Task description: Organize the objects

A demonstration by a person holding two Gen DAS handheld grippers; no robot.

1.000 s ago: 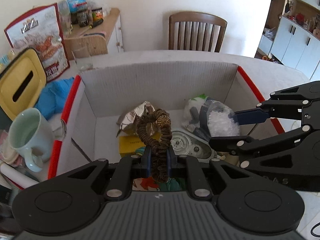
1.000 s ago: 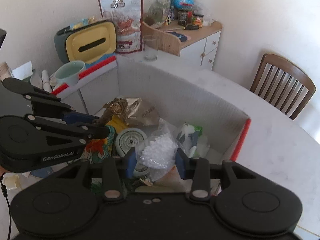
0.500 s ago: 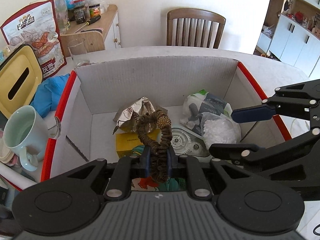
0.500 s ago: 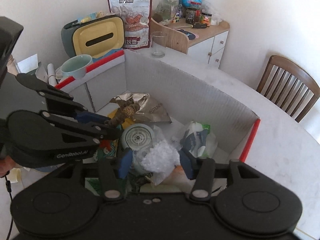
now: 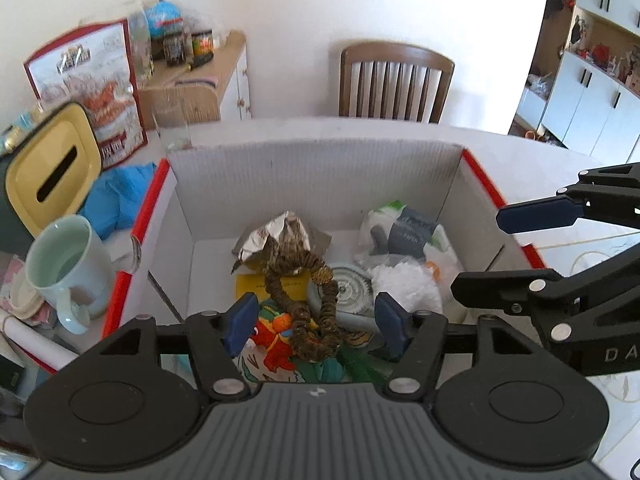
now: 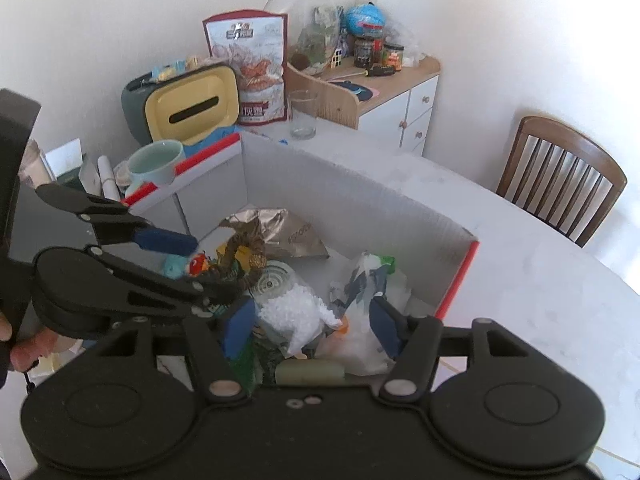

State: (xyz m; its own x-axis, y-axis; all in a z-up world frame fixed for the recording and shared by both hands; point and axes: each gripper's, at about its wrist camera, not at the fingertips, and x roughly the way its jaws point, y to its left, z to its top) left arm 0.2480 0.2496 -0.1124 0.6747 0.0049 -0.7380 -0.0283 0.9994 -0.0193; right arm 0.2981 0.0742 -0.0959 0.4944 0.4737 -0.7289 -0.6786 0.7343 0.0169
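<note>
A white cardboard box (image 5: 320, 152) with red edges holds several items. A brown scrunchie (image 5: 304, 300) with a gold bead lies on top of them, between the pads of my left gripper (image 5: 316, 324), which touch nothing. Its jaws are opening. A clear bag of white pellets (image 6: 296, 312) rests in the box (image 6: 360, 188), below and between the jaws of my right gripper (image 6: 312, 326), which are also opening and not pressing it. In the right wrist view, my left gripper (image 6: 214, 266) hovers over the scrunchie (image 6: 244, 248). The left wrist view has my right gripper (image 5: 478, 254) at the box's right side.
In the box also lie a foil pouch (image 5: 280, 236), a white round disc (image 5: 348, 288) and a plastic-wrapped packet (image 5: 408, 232). Left of the box stand a pale green mug (image 5: 64, 268), a yellow-lidded bin (image 5: 48, 168), blue cloth (image 5: 116, 196) and a glass (image 6: 302, 114). A wooden chair (image 5: 394, 80) stands behind the table.
My left gripper went from shut on the scrunchie to open, and the scrunchie dropped onto the box's contents. My right gripper's jaws widened away from the pellet bag and lifted a little.
</note>
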